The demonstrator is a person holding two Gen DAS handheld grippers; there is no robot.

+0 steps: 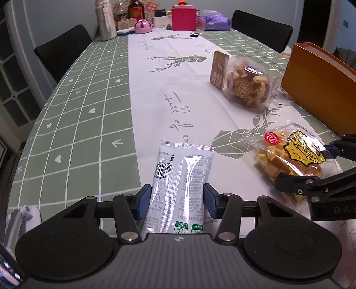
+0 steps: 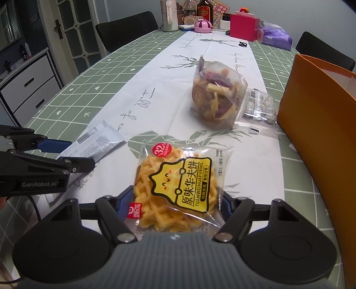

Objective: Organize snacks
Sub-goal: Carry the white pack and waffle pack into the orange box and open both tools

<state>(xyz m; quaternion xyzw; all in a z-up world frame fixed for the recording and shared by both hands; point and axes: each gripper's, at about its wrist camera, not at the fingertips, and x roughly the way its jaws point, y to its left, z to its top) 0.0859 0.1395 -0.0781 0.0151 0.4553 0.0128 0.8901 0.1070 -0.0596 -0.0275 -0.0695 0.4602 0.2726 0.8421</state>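
My left gripper (image 1: 177, 200) is shut on a silver snack packet (image 1: 180, 177), its blue pads pressing both long sides. My right gripper (image 2: 175, 203) is shut on a clear bag of yellow waffle biscuits (image 2: 178, 184). Each gripper shows in the other view: the right gripper (image 1: 311, 164) around the waffle bag (image 1: 289, 153), the left gripper (image 2: 73, 155) around the silver packet (image 2: 98, 137). A clear bag of mixed vegetable chips (image 1: 242, 82) (image 2: 218, 97) stands further back, next to an orange box (image 1: 320, 84) (image 2: 320, 124) on the right.
A small clear packet of round sweets (image 2: 258, 109) lies between the chip bag and the orange box. The green checked tablecloth (image 1: 77, 124) covers a long table. Bottles, a pink box (image 1: 183, 19) and a purple tissue pack (image 2: 276, 36) crowd the far end. Black chairs stand around.
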